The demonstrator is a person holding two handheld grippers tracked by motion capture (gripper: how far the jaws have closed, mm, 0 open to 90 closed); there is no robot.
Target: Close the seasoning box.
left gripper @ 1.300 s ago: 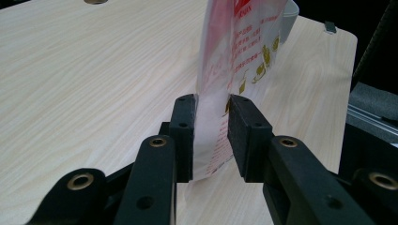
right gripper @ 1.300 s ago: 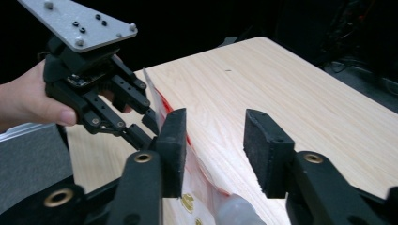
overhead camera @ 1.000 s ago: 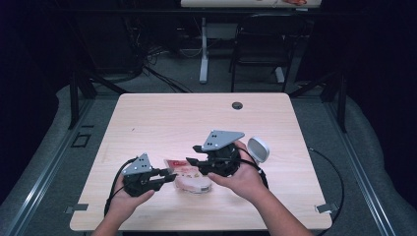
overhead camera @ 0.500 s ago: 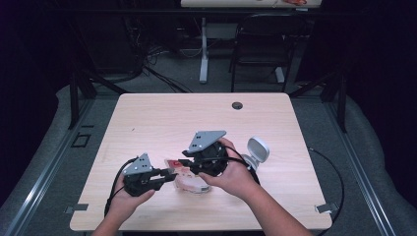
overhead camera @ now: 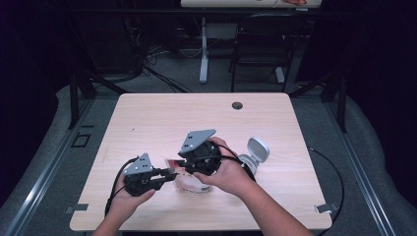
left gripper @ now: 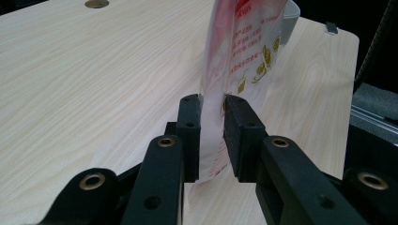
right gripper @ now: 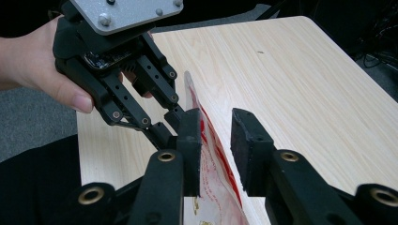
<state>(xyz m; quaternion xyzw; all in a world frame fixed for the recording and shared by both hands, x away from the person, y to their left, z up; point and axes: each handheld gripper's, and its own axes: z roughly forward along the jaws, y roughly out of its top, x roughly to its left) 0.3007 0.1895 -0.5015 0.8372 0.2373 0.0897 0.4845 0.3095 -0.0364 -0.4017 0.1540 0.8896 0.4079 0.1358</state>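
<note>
Packet: clear plastic film, red band, red lettering, small gold motifs. Left tongs: matte black, brass-coloured rivets. Right tongs: black likewise, brass rivets; grey three-cornered plate on top. Worktop: pale wood, fine straight grain, one dark round hole near far edge. White-and-grey round object toward right edge.

Each black gripper has 2 jaws, brass rivets, a grey 3-cornered plate and black cable.

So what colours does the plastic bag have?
The bag is clear with red print and small gold marks; the left gripper view shows it best.
</note>
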